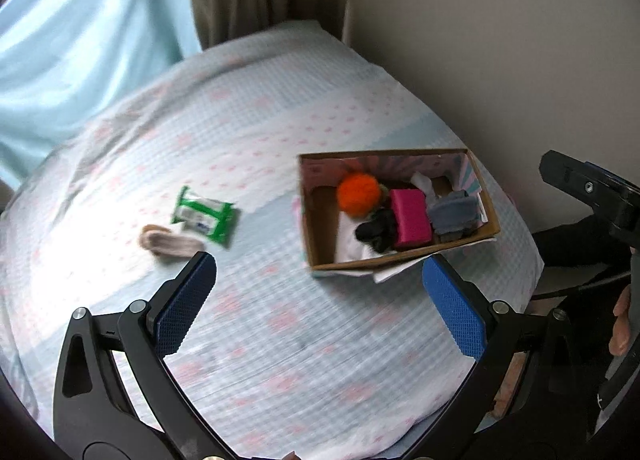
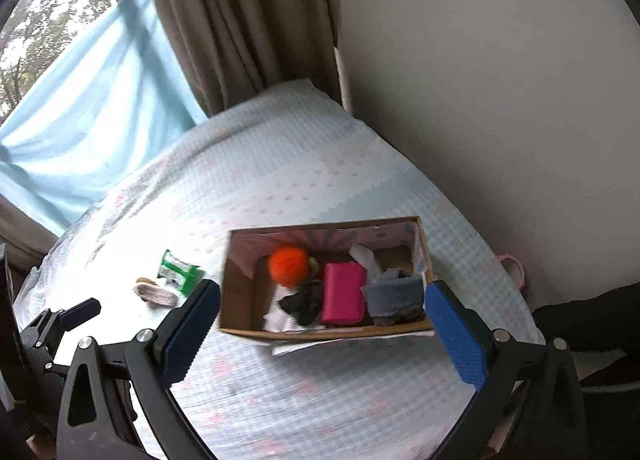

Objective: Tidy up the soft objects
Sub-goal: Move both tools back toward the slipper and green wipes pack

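An open cardboard box (image 1: 320, 227) (image 2: 240, 300) sits on the bed. Inside it lie an orange fuzzy ball (image 1: 358, 193) (image 2: 289, 264), a pink sponge block (image 1: 410, 221) (image 2: 344, 292), a grey folded cloth (image 1: 454, 215) (image 2: 394, 294), a black soft item (image 1: 376, 232) and a white cloth (image 1: 352, 244). Left of the box, a green wipes pack (image 1: 202, 215) (image 2: 178, 272) and a beige rolled sock (image 1: 168, 246) (image 2: 156, 294) rest on the sheet. My left gripper (image 1: 320, 302) hovers open above the bed, holding nothing. My right gripper (image 2: 324, 334) is open and holds nothing, just in front of the box.
The bed carries a pale blue checked sheet (image 1: 280, 360) with pink marks. Behind it hang a blue drape (image 1: 80, 59) and a brown curtain (image 2: 240, 19); a wall runs along the right. A pink object (image 2: 514, 264) lies by the wall. A person's hand (image 1: 622, 324) shows at the right.
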Demonstrator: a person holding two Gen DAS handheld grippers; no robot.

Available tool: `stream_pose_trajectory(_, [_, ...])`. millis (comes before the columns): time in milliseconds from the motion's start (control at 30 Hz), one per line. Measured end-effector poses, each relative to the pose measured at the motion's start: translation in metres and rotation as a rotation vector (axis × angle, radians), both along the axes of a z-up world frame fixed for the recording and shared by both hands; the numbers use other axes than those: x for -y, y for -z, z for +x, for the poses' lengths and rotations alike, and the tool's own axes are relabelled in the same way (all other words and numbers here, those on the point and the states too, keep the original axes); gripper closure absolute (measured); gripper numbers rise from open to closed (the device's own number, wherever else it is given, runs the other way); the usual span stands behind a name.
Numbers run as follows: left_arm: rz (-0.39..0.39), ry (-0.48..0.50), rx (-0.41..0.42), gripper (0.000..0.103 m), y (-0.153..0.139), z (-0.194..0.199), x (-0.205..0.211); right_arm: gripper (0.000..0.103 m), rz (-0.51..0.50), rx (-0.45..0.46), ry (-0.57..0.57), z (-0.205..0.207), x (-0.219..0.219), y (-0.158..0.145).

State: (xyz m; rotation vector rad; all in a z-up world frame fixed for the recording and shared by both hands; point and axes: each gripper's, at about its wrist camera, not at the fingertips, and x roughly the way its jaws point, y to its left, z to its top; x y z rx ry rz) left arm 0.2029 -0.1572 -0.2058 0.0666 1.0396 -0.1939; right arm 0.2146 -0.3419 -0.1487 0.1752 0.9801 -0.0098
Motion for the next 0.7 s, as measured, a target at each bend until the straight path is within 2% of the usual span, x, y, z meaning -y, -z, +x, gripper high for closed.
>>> stream_pose_trajectory(267, [-0.005,-0.050,0.053,0.000,-0.026,-0.046,-0.076,0.002,-0.014,0.063,-0.036,-0.038,-0.066,-0.031])
stream_pose_trajectory(500, [-0.029,-0.106,0.077,0.000,-0.033,-0.077,-0.155,0.002,-0.052,0.110,-0.058,-0.060,-0.126,-0.037])
stream_pose_trajectory(700, [-0.032,-0.120,0.077,0.000,-0.024,-0.081,-0.212,0.002,-0.037,0.109,-0.082,-0.064,-0.175,-0.026])
